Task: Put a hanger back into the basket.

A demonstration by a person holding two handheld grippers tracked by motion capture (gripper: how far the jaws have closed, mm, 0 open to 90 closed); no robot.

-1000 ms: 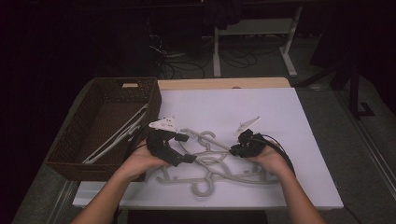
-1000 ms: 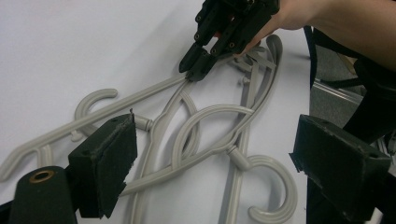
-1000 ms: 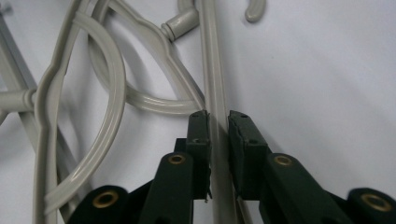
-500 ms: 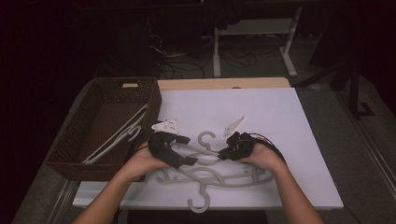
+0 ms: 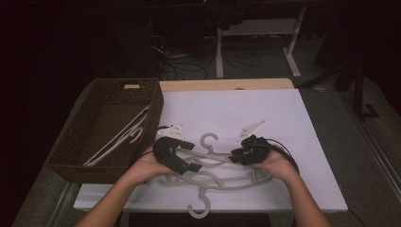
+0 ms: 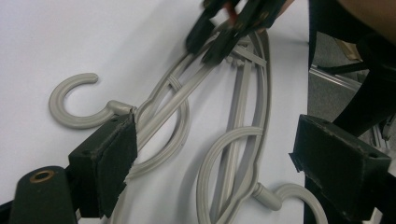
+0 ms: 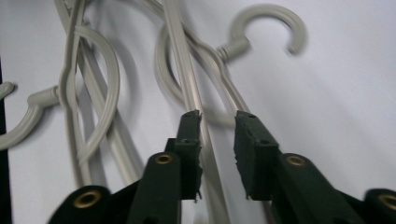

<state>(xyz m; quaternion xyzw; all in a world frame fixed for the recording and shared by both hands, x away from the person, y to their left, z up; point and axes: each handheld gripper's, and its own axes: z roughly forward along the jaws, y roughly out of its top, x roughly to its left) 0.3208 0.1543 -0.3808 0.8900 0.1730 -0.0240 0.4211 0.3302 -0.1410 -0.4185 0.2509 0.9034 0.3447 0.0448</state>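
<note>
High view has your two hands at the near edge of the white table (image 5: 293, 123), where grey hangers (image 5: 215, 176) lie tangled between them, one hook over the near edge and one toward the far side. Your left gripper (image 6: 215, 168) is spread wide around the hangers' loops, gripping nothing, while your right gripper (image 7: 217, 154) is partly open with a hanger bar between its jaws, not pinched. Farther left, the wicker basket (image 5: 71, 156) holds white hangers (image 5: 120, 139).
</note>
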